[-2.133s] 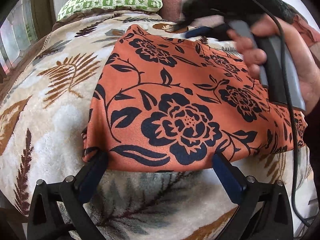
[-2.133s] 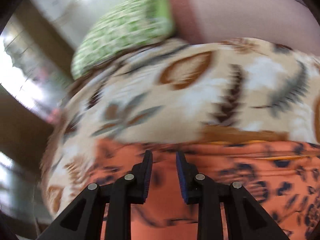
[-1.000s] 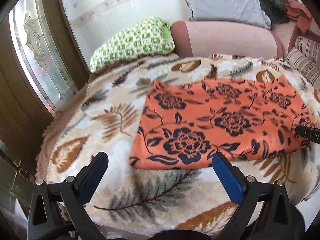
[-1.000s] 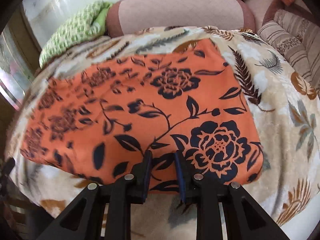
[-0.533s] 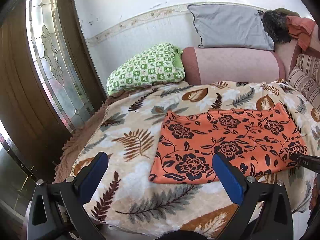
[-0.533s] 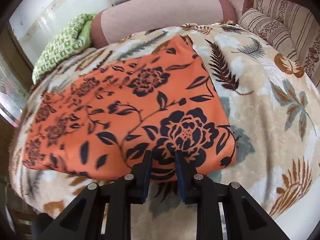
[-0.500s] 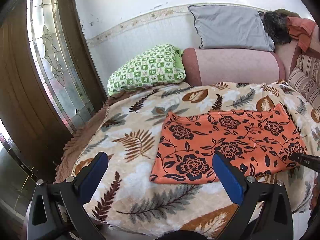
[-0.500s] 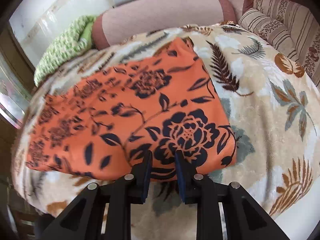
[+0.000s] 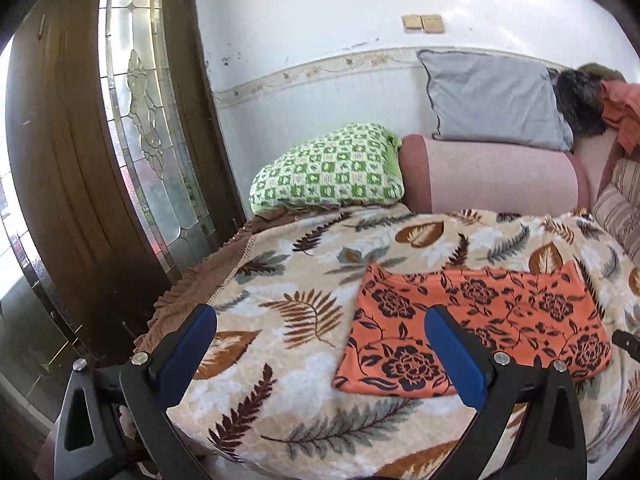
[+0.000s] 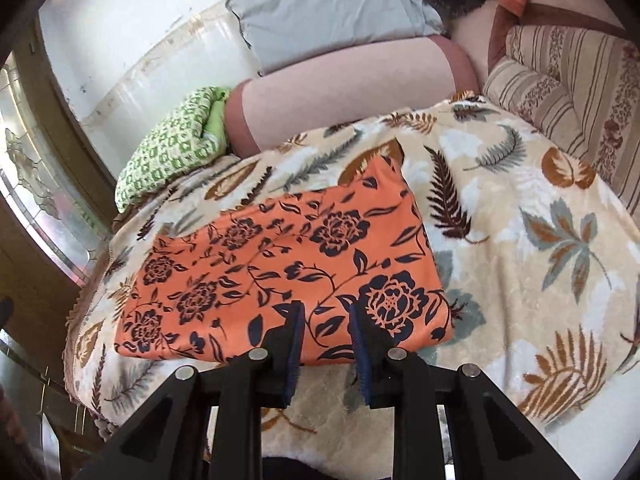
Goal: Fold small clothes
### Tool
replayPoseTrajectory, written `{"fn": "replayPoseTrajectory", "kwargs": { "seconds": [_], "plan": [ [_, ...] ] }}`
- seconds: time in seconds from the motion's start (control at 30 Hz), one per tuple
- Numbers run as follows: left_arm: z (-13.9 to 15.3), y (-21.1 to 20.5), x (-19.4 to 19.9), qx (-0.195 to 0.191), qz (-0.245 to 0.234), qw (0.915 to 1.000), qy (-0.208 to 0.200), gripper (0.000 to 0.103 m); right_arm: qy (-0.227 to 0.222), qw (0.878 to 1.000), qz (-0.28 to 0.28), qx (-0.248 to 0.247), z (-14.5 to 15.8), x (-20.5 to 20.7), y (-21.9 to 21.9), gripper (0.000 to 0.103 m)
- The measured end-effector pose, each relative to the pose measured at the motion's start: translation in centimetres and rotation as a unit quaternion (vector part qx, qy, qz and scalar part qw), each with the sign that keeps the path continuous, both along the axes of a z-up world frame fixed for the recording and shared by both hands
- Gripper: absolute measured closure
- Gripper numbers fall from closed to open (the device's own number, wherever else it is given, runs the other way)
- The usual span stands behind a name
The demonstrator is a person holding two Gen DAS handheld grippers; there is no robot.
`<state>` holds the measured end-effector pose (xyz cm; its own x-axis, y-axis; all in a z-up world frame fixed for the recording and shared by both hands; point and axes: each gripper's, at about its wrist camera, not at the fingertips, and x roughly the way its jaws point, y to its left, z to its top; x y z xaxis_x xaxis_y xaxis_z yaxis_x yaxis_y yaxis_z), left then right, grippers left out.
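An orange cloth with dark flowers (image 9: 476, 324) lies folded flat as a rectangle on the leaf-print blanket (image 9: 304, 308). It also shows in the right wrist view (image 10: 280, 272). My left gripper (image 9: 320, 348) is open wide and empty, held back above the blanket's near edge, left of the cloth. My right gripper (image 10: 326, 332) is open by a narrow gap and empty, held above the cloth's near edge. Its tip shows at the right edge of the left wrist view (image 9: 626, 342).
A green checked pillow (image 9: 328, 168), a pink bolster (image 9: 492, 176) and a grey cushion (image 9: 492, 104) lie at the back. A wooden door with glass (image 9: 120, 152) stands at the left. Striped cushions (image 10: 560, 80) lie at the right.
Both grippers have drawn back and up from the cloth, so more of the room shows. The cloth lies still, folded flat. The left gripper has swung a little to the left.
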<state>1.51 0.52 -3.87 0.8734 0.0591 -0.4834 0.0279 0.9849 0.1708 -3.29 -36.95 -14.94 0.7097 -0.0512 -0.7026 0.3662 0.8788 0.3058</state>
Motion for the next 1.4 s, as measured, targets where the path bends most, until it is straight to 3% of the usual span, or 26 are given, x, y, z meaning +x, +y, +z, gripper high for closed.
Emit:
{"fn": "replayPoseTrajectory", "kwargs": {
  "seconds": [0.2,1.17,1.27,1.4],
  "plan": [
    [0.1,0.4,0.2,-0.004,0.002,1.0000,0.003,0.000,-0.001,1.000,0.009,0.004,0.5,0.0,0.6,0.077],
    [-3.7,2.5,4.9,0.001,0.040,0.9978,0.053,0.000,0.046,0.999,0.007,0.025,-3.9,3.3,0.4,0.077],
    [-5.2,2.1,5.7,-0.004,0.027,0.9962,0.082,0.000,0.047,0.999,0.004,0.022,-4.2,3.5,0.2,0.077],
    [-9.9,1.3,7.9,0.000,0.018,0.9872,0.158,0.000,0.059,0.998,-0.013,0.027,-5.8,4.0,-1.3,0.077]
  ]
}}
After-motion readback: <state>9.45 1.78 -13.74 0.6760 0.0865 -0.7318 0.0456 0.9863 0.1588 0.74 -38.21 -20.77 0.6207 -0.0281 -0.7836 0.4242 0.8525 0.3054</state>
